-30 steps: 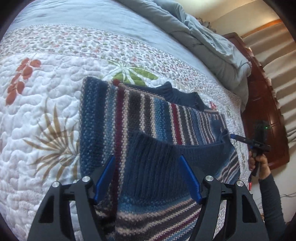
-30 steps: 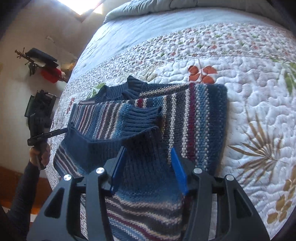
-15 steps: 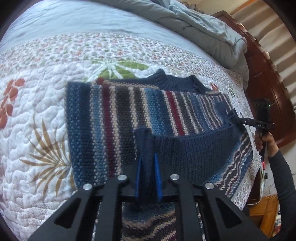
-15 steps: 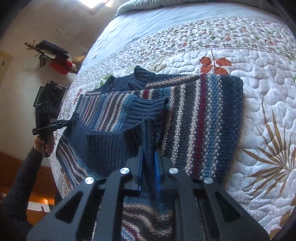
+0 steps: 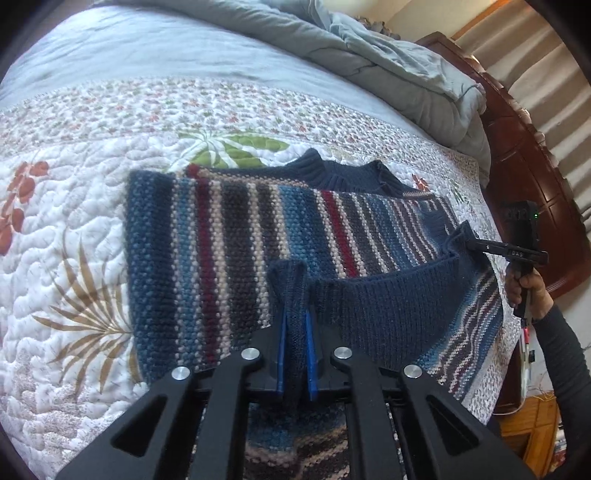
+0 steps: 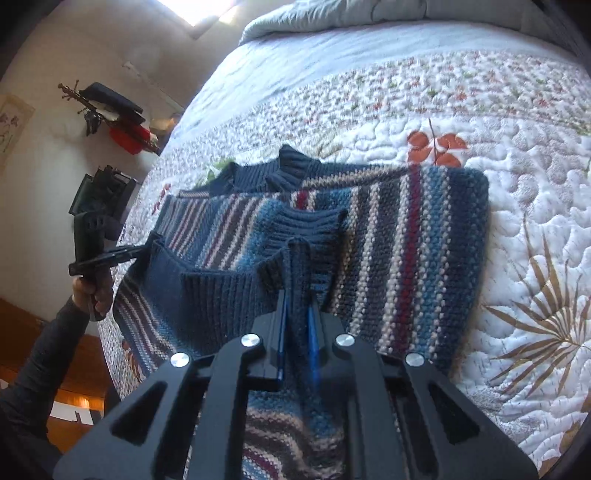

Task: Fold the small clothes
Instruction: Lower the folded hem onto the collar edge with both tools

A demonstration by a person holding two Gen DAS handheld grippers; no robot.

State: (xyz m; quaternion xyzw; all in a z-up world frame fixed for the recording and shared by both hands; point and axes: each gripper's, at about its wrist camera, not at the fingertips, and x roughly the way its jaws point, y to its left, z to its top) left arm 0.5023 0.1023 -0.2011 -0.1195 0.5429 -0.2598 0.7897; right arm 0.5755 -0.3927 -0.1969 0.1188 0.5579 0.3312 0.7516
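Left wrist view | my left gripper (image 5: 294,325) pinches sweater (image 5: 229,236) hem | right gripper (image 6: 297,314) likewise clamped | near hem hidden under fingers

A bed (image 5: 110,229) under a quilted floral coverlet (image 6: 517,229) is seen. Beyond it, a dark wooden headboard (image 5: 524,155) is noted; a bright window (image 6: 199,11) lies beyond the bed.

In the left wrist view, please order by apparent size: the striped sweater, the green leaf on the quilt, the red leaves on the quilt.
1. Sweater, clearly largest.
2. Green leaf.
3. Red leaves, about the same as the green leaf; the frame edge cuts them, so their order is unsure.
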